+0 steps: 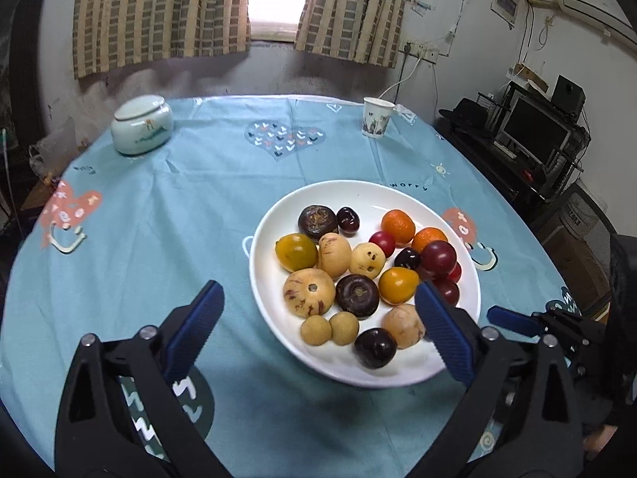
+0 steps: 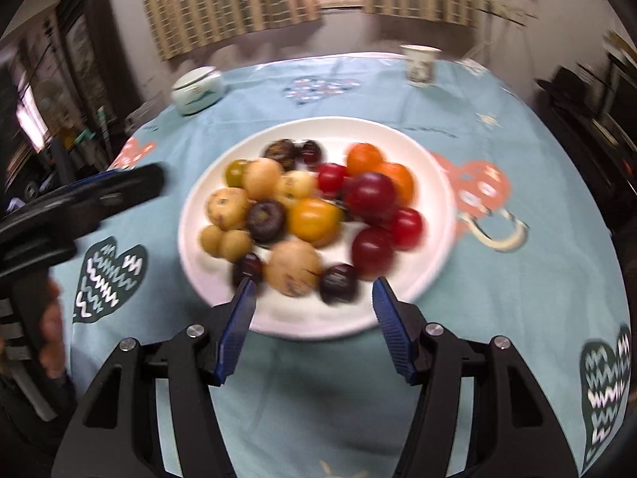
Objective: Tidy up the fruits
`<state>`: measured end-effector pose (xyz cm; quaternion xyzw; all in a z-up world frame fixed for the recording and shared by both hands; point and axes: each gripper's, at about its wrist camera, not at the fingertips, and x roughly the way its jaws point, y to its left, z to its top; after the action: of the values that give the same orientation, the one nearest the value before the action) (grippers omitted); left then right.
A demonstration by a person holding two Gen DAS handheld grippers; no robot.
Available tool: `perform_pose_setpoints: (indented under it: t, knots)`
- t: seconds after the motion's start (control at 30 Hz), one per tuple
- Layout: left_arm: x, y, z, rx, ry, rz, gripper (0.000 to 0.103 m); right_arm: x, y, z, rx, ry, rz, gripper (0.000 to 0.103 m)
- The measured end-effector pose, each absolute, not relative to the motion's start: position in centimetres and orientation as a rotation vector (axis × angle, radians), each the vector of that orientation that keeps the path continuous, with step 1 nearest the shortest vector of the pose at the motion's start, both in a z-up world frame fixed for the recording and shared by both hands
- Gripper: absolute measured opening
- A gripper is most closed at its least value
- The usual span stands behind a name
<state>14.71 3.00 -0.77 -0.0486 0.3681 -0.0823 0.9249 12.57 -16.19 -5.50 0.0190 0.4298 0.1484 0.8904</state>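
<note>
Right wrist: fruits (image 2: 314, 215) blurred on plate (image 2: 434, 279).

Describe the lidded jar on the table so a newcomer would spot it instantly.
Start at the round table under its light blue cloth. Look to the far left edge, well away from the white plate of fruit. The jar is squat, pale green ceramic with a lid, unlike the taller open paper cup far right.

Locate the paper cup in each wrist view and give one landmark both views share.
Left wrist view: the paper cup stands at the table's far edge, upper right of centre, beyond the white plate.
Right wrist view: the paper cup, blurred, stands top right of centre.
Shared landmark: the lidded ceramic jar, far left.
</note>
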Motion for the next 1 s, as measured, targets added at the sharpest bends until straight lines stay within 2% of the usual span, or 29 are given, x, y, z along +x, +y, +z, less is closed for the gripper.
perform_pose_setpoints:
  t: [0.1, 0.13, 0.17, 0.23, 0.5, 1.0]
  knots:
    - [13.0, 2.4, -0.3, -0.083, 0.752, -0.163, 0.101, 12.0, -17.7, -5.4, 0.054, 0.87, 0.247, 0.062]
    - [12.6, 2.3, -0.2, -0.083, 0.755, -0.168, 0.101, 11.9, -18.2, -5.3, 0.054, 0.862, 0.229, 0.068]
    - [12.2, 2.2, -0.2, -0.086, 0.758, -0.171, 0.101, 11.7, -18.5, -5.3, 0.05, 0.852, 0.206, 0.087]
    - [11.5, 2.0, -0.3, -0.092, 0.764, -0.17, 0.101, 11.1, -18.8, -4.9, 0.029, 0.789, 0.175, 0.102]
    - [10.4, 1.6, -0.9, -0.086, 0.791, -0.157, 0.101, 10.1, -17.8, -4.4, -0.056, 0.782, 0.215, 0.102]
    - [10.1, 1.6, -0.6, -0.093, 0.791, -0.161, 0.101, 9.6, -17.5, -4.0, -0.046, 0.78, 0.231, 0.102]
